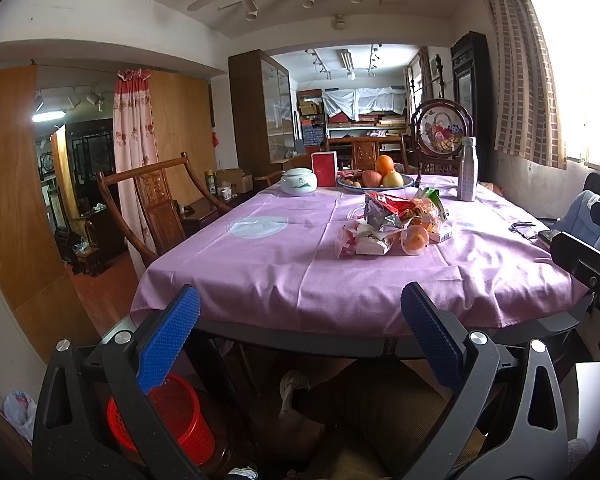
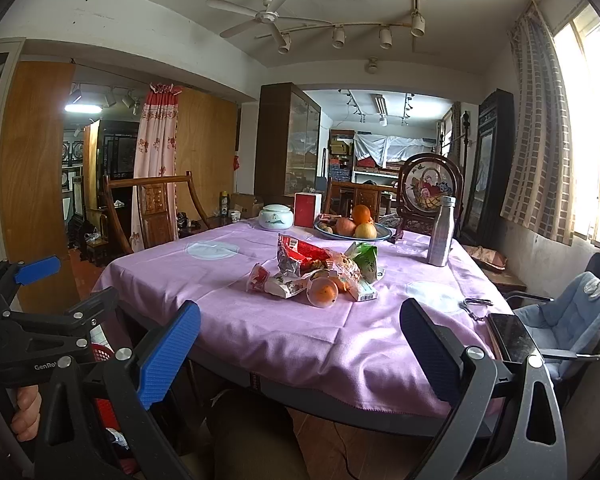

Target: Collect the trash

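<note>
Both grippers parked off the near edge of the tabletop, nothing held. Left gripper jaws spread wide, empty; right gripper same, wide apart, empty. I'm holding them back and level so both cams frame the whole table before I commit

Trash pile sits mid-table on the pink cloth, well short of the far edge: foil snack bag, crumpled wrappers, a green carton, a small box, bagged orange on the near side. Fruit bowl and silver bottle are toward the far edge, apart from the pile, so I read them as not trash

Red basket on the floor below the near left corner, likely the bin. Judgement: nothing collected yet; first reach goes to the pile's near side
</note>
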Motion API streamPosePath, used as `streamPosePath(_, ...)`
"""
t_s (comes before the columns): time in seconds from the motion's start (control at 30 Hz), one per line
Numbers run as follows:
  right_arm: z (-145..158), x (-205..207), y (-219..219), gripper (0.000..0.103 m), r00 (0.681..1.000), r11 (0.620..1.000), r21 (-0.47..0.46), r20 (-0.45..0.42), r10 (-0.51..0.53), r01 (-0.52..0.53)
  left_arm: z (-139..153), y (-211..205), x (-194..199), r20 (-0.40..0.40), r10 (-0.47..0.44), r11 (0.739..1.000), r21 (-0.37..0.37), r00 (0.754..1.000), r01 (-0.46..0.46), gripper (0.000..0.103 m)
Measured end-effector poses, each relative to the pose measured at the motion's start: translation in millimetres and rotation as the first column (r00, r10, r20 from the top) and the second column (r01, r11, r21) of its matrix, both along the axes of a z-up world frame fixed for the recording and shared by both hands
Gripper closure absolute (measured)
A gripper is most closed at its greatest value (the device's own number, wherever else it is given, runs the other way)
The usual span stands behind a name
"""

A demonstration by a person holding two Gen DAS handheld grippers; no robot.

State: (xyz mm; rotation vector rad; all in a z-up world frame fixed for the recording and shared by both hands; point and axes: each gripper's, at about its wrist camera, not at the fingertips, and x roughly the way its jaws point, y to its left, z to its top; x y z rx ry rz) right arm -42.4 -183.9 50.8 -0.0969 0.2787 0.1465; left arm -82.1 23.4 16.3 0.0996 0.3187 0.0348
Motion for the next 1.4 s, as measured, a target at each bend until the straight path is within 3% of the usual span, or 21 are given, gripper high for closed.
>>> streamPosePath(0.6, -12.4, 3.7, -3.0, 0.006, 1.000, 1.000, 0.004, -0.007, 0.008, -0.008, -13.7, 0.2, 4.9, -0.042, 0.002, 1.000, -0.001, 0.999, -0.002, 0.006)
streamPosePath(0.83, -33.0, 24.9, -11.3, 0.006, 0.992, 1.000, 0.012, -0.128, -0.008, 0.009, -36.9, 9.2, 28.8, -0.154, -0.008, 0.999, -0.037, 0.988, 0.003, 0.006)
streamPosePath(1.0, -59.0, 59.6, -25.0, 0.006, 0.979, 0.999, -0.012, -0.196, -0.046, 0.045, -65.2, 13.5, 59.6, -0.247, -0.006, 1.000, -0.026, 0.969, -0.001, 0.006)
streamPosePath(1.17, -82.5, 109.5, -37.9, 0.006, 0.966, 0.997, 0.046, -0.253, -0.049, 0.063, -85.6, 14.6, 100.6, -0.318, -0.014, 1.000, -0.013, 0.948, 0.011, 0.006)
streamPosePath(1.3, -94.0, 151.9, -39.3, 0.006, 0.957, 0.991, 0.105, -0.287, -0.044, 0.077, -81.2, 9.2, 134.0, -0.322, -0.047, 0.999, -0.008, 0.946, 0.047, 0.006)
streamPosePath(1.4, -99.0, 176.2, -44.5, 0.006, 0.945, 0.993, 0.079, -0.321, -0.060, 0.089, -63.6, 0.4, 164.2, -0.317, -0.124, 0.992, -0.050, 0.940, 0.114, 0.006)
